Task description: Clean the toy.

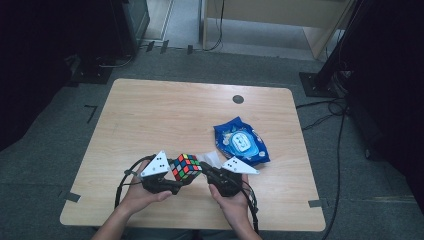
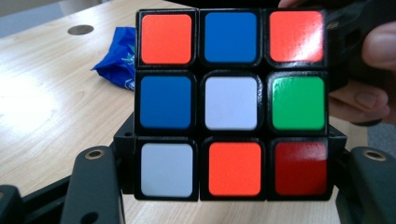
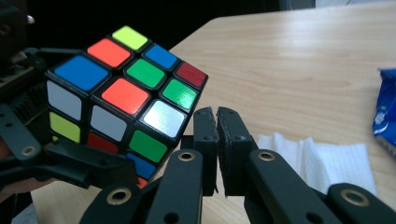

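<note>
Wooden table (image 1: 150,115) in the high view carries a scrambled puzzle cube (image 1: 186,166), raised between both hands. In the left gripper view, the left gripper (image 2: 224,186) clamps the cube (image 2: 232,103). In the right gripper view, the right gripper (image 3: 216,122) is pressed together, empty, beside the cube (image 3: 126,98); a tissue (image 3: 322,163) waits. All 6 faces likely remain unsolved.

The high view looks down on the table (image 1: 150,115); both gripper views face the cube (image 2: 231,102) closely from opposite sides.
</note>
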